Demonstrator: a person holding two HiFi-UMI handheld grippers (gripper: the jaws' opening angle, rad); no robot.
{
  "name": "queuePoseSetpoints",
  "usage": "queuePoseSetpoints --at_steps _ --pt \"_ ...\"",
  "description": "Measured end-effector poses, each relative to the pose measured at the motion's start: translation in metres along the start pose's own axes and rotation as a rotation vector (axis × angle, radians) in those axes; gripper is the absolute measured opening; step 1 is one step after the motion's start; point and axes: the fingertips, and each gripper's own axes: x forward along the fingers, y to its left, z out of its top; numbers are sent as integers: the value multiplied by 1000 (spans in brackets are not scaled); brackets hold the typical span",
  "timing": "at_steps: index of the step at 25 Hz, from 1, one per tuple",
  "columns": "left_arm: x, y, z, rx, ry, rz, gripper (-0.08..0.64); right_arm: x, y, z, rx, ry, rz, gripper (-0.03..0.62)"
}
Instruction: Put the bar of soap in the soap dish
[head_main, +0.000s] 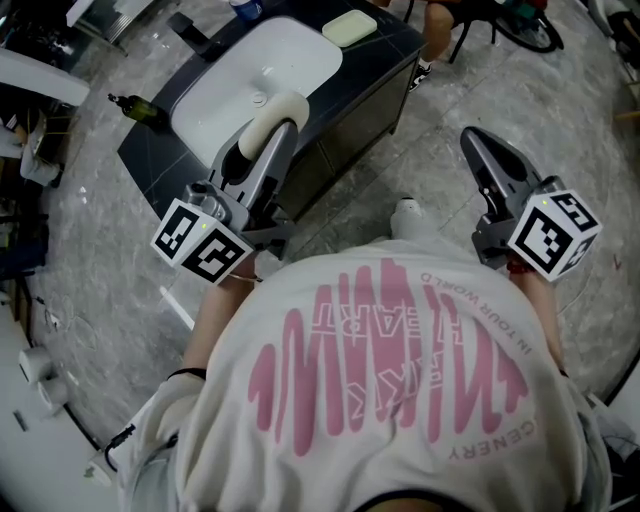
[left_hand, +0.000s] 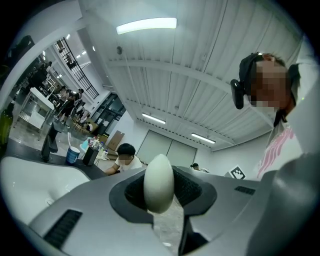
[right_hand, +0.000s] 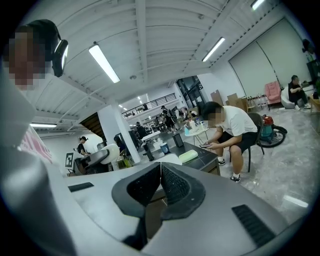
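- Soap bar (head_main: 275, 115), a cream oval, is clamped edge-on in the left tongs (head_main: 262, 138), which grip it at a middling width. It hangs above the near rim of the washbasin and touches nothing else.
- As I judge it, the pick-up is done. The carry across to the dish and the setting down are both left.
- Dark table (head_main: 395, 45) stands ahead of the person on a marble floor and carries everything the task needs.
- White washbasin (head_main: 290, 50) fills most of the table top and lies between the soap and the dish. It is low and open, so passing over it should cost nothing.
- A seated person (head_main: 437, 30) is just beyond the table's far corner, close to the dish. That calls for care when reaching in.
- Right tongs (head_main: 475, 140) are pressed together with nothing between them. They are held out over the floor, well apart from the table.
- Soap dish (head_main: 349, 27), pale green, sits at the far corner of the table, well apart from the soap. Its top looks bare.
- A green bottle (head_main: 140, 107) lies at the table's left edge, off the likely path.
- A blue cup (head_main: 245, 8) and a dark tap (head_main: 195, 32) stand behind the basin, left of the dish and apart from it.
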Motion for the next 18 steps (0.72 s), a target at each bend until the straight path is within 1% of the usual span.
queuePoseSetpoints --at_steps 7,11,14,18 --pt "3 -8 0 11 -5 2 112 4 -3 3 2 -9 27 17" --pt "7 -10 -3 15 -9 3 112 6 -5 8 -21 -37 33 17" --pt "11 -9 -3 17 -10 7 112 7 -11 11 -36 -41 29 16" --pt "20 -9 -3 20 -4 13 112 11 -22 17 -20 -39 32 17"
